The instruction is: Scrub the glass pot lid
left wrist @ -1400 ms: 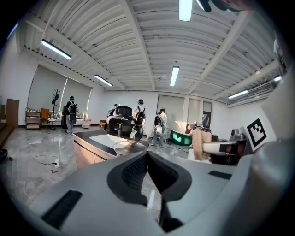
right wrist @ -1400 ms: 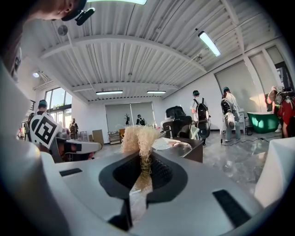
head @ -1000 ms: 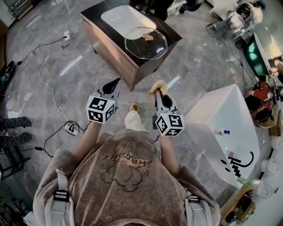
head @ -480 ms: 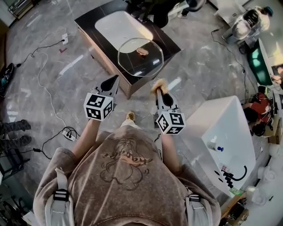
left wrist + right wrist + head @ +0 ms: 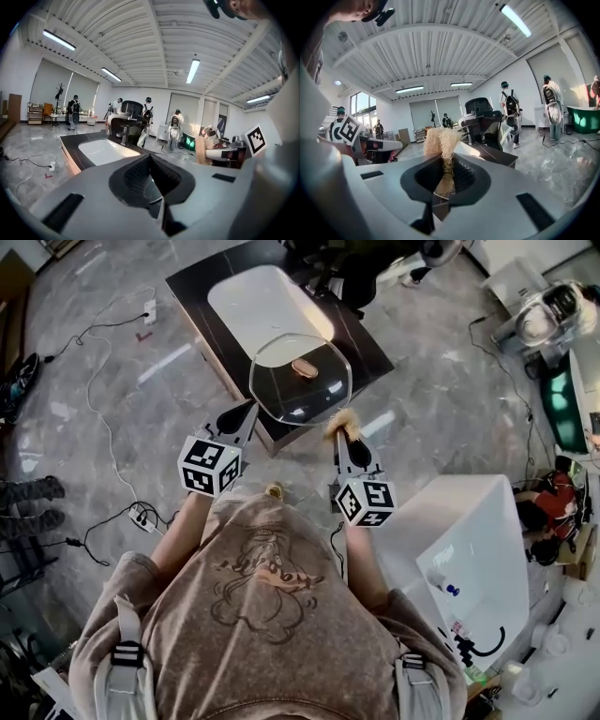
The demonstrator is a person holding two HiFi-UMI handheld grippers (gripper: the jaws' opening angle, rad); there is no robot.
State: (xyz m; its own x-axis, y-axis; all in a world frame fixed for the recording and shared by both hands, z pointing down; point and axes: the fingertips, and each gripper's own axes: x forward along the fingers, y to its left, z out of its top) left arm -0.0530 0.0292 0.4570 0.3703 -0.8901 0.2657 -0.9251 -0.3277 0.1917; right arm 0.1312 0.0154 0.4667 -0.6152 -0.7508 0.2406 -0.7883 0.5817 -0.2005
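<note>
Lid [image 5: 300, 381] at counter's [image 5: 367, 343] near corner, just ahead. Left gripper [image 5: 247, 411] jaws closed, empty. Right gripper [image 5: 345, 430] jaws clamp brush [image 5: 341, 418]. We'd open left, steady lid rim (glass slips), scrub with light strokes.

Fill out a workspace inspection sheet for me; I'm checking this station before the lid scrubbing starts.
Surface: dark counter with a white sink basin set in it.
Job's things: glass pot lid lies knob-up at the counter's near corner; straw-coloured scrubber sits in the right gripper.
Clutter: nothing seen on the counter beside the lid.
Grippers: left gripper shut and empty, its tip close by the lid's rim, contact not clear; right gripper shut on the scrubber.
Cables: white lead and power strip on the floor at left.
Surroundings: grey marble floor; white unit at right; people standing behind the counter.
</note>
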